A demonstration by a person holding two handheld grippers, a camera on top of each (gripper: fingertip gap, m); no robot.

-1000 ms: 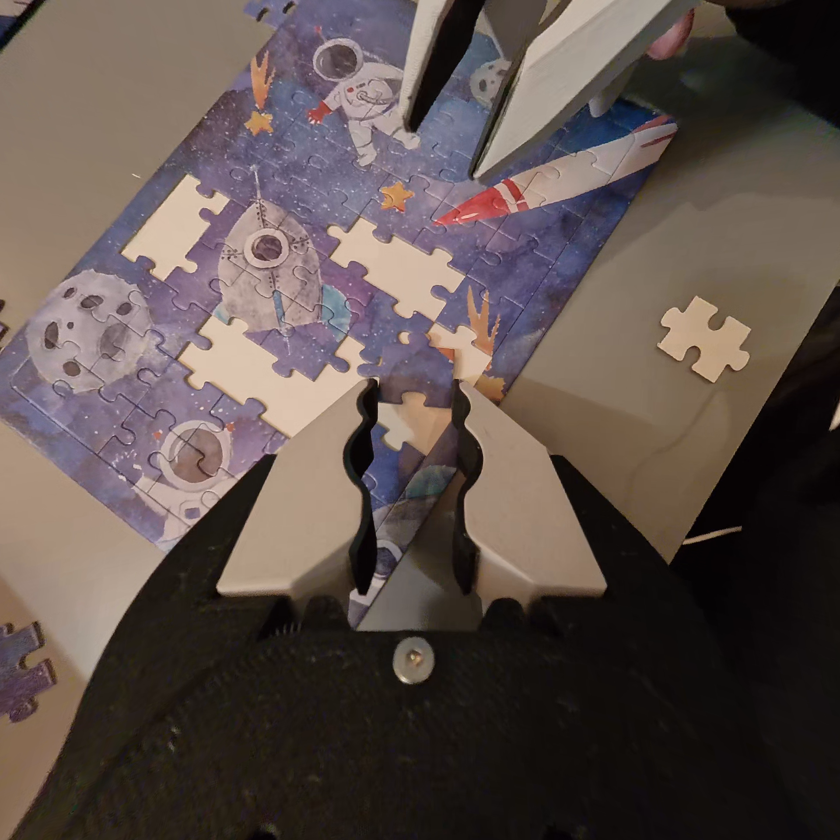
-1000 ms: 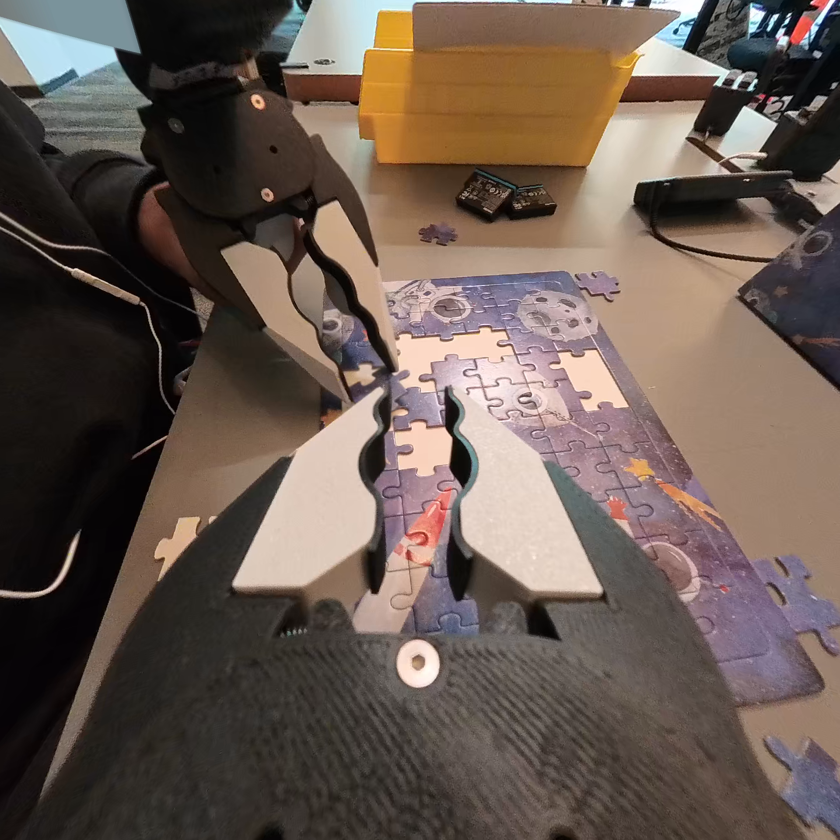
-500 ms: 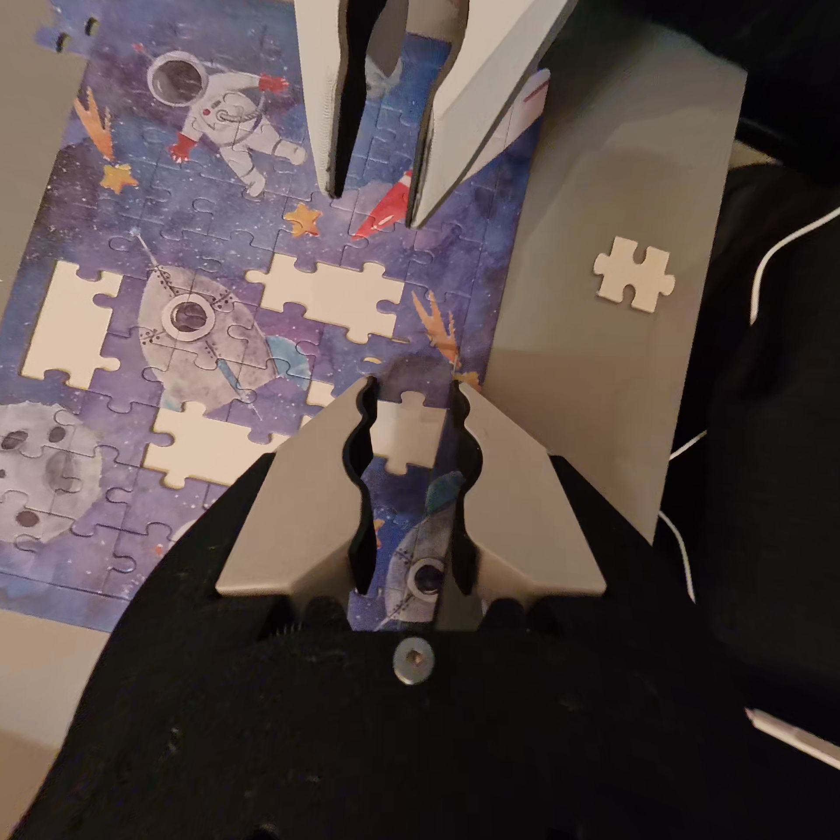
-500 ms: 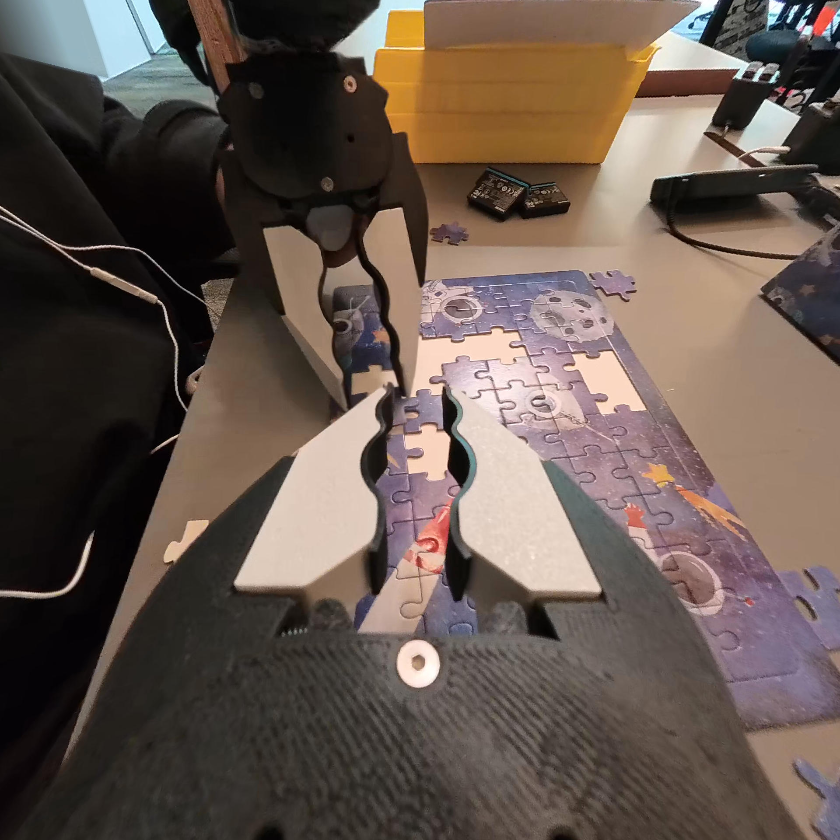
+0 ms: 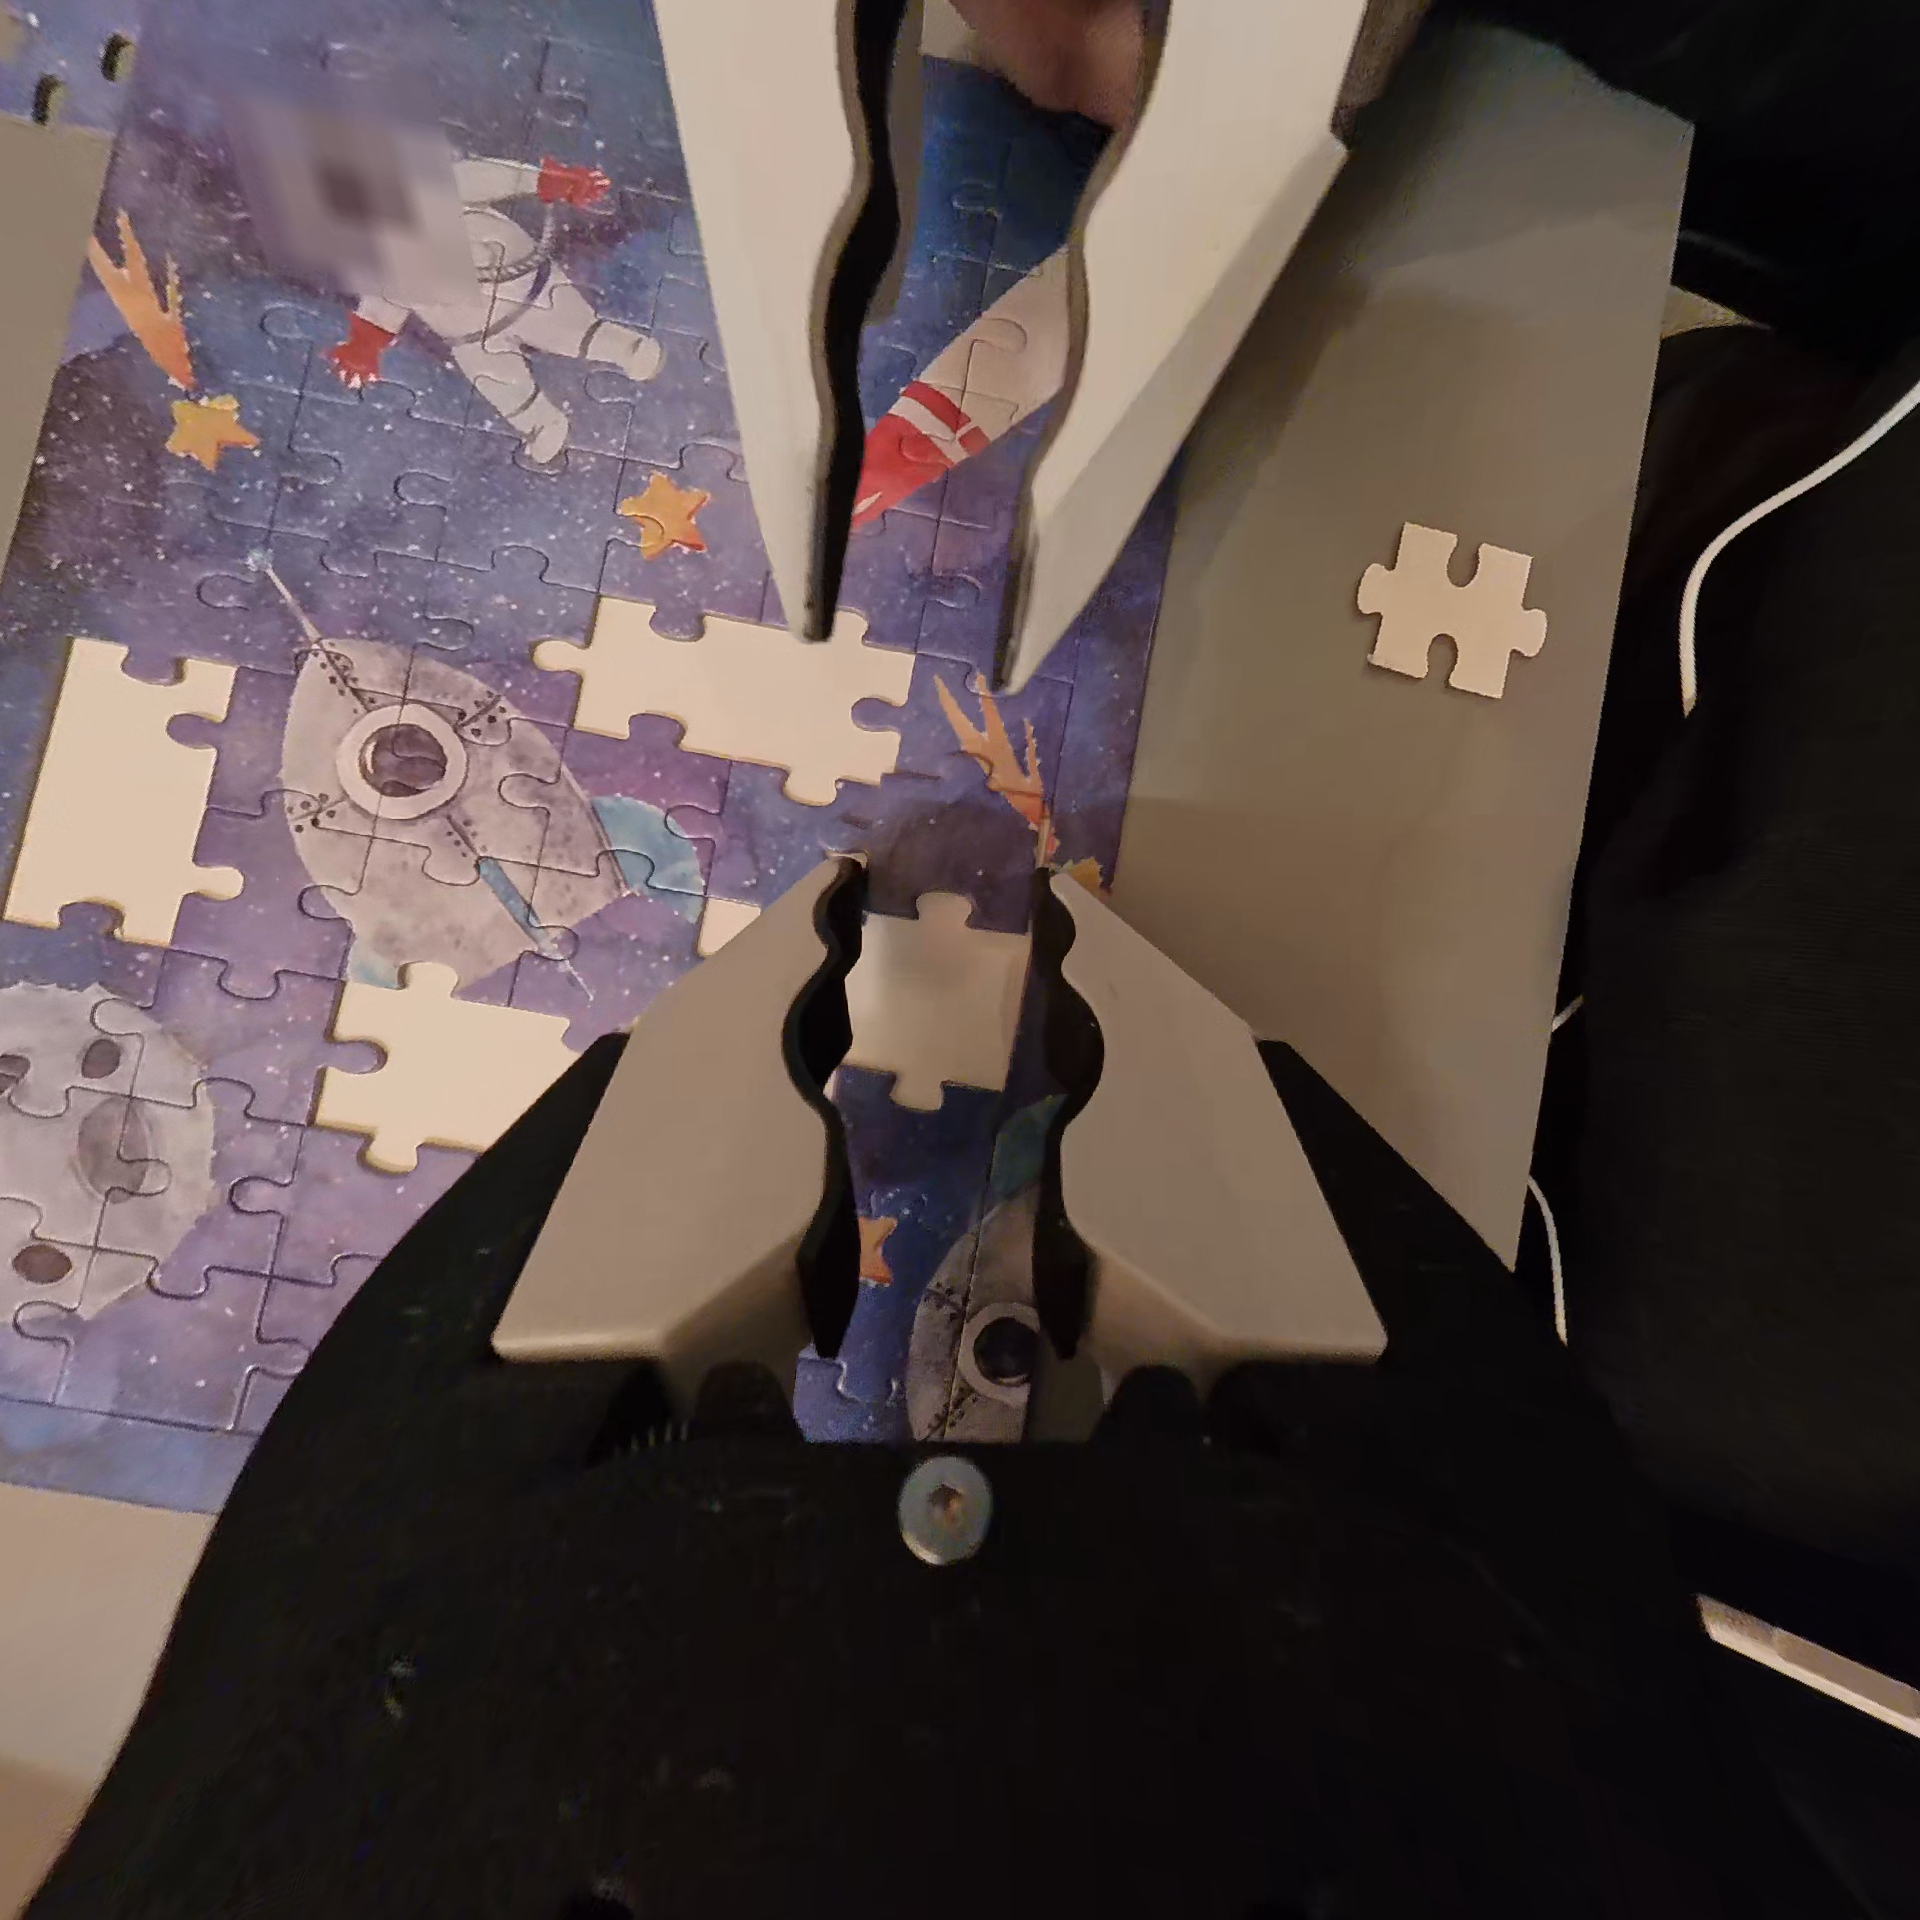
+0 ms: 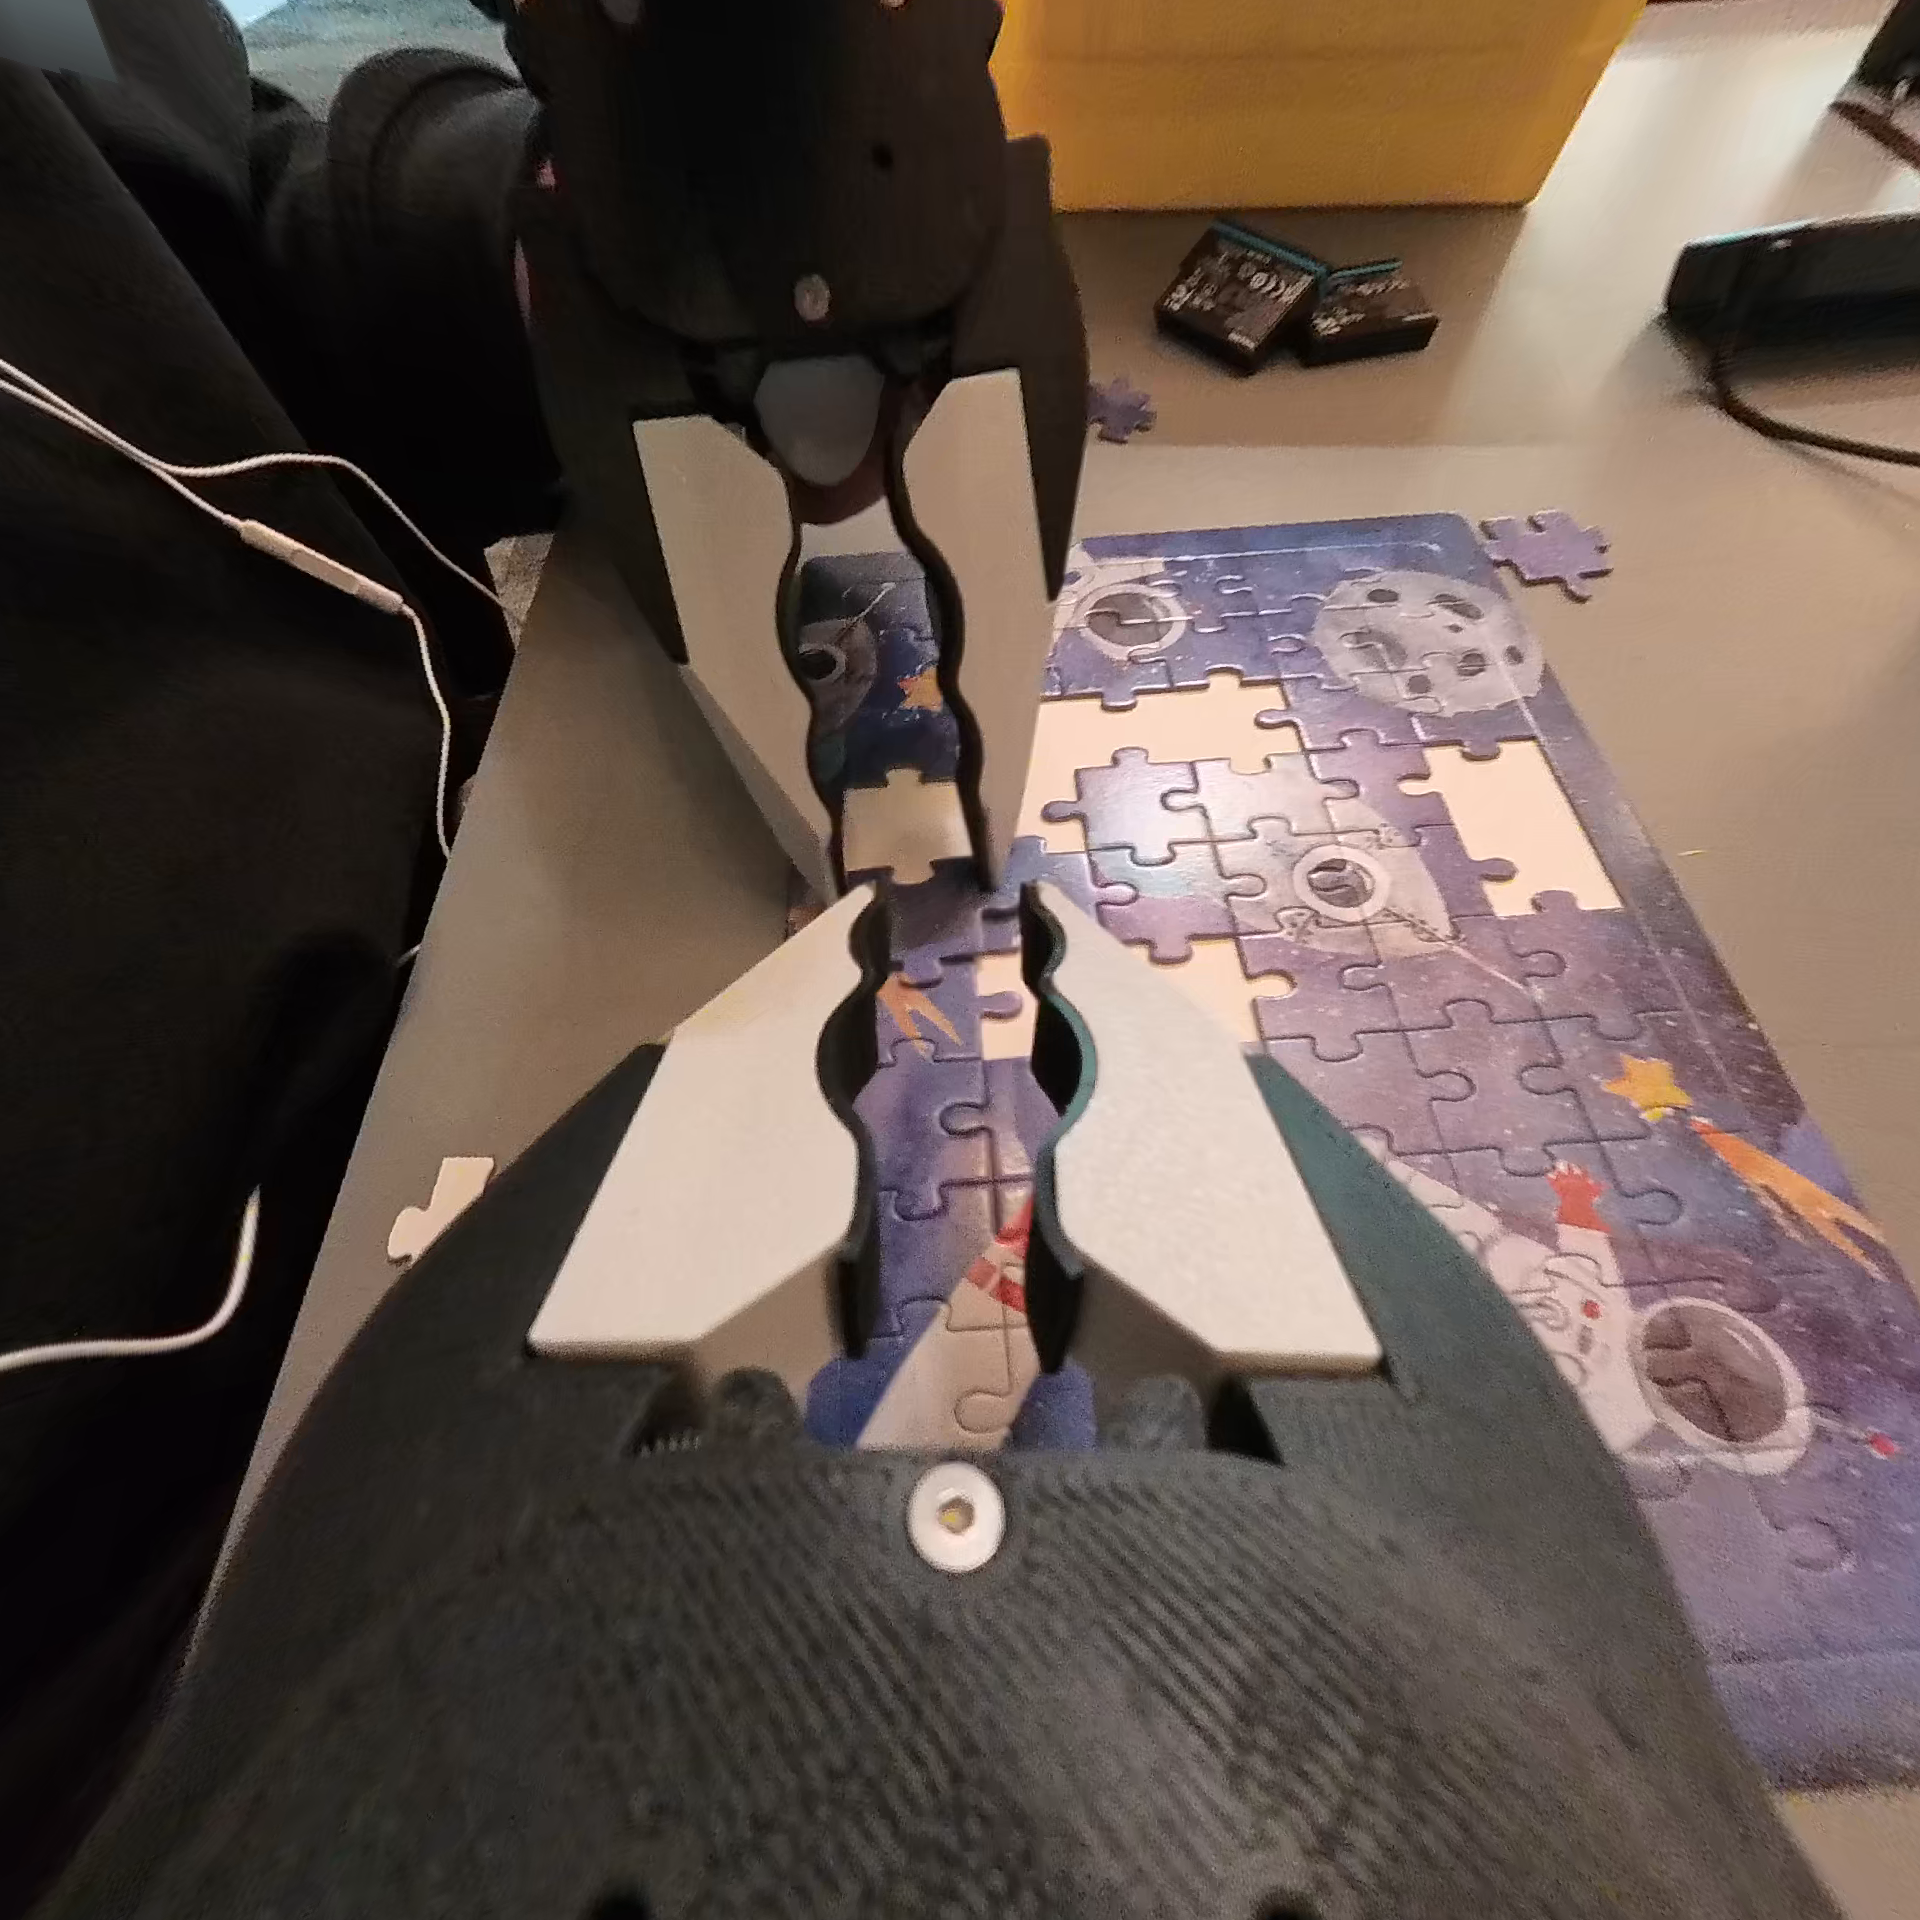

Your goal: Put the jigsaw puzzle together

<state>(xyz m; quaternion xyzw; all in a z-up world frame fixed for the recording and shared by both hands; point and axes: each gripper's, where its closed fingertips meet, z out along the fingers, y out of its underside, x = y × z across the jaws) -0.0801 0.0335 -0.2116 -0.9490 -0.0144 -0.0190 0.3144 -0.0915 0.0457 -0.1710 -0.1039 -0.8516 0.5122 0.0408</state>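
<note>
Left gripper (image 5: 948, 878): fingers (image 5: 717, 1091) parted and holding nothing, pointed steeply down at the puzzle; in the right wrist view it stands almost upright (image 6: 909, 878) with its tips at the near long edge.
Gap under the left gripper: a cream, piece-shaped hole (image 5: 930, 997) shows between the two fingers, close to the puzzle's edge.
Right gripper (image 6: 951, 899): fingers (image 6: 1174, 1174) also spread apart and empty, held low over the puzzle; seen from the left wrist view it comes in from the top (image 5: 914, 655), tips over the blue picture by the two-piece hole.
The two grippers: tips facing each other and near, not touching as far as can be seen.
Jigsaw puzzle (image 6: 1455, 1049): space picture, flat on the grey bench (image 6: 1714, 644), mostly assembled; several cream holes remain, one large in the middle (image 5: 738, 696), another at the far long edge (image 5: 114, 790).
Loose piece, face down (image 5: 1449, 608): pale, on the bench just beside the puzzle's near edge, apart from both grippers.
Loose purple pieces: one at the puzzle's far corner (image 6: 1548, 551), one farther back (image 6: 1120, 407).
Behind: a yellow bin (image 6: 1299, 94), two small black packs (image 6: 1294, 296), a black cable (image 6: 1808, 426).
Person: dark clothing with a white cord (image 6: 312, 561) along the bench's left side.
</note>
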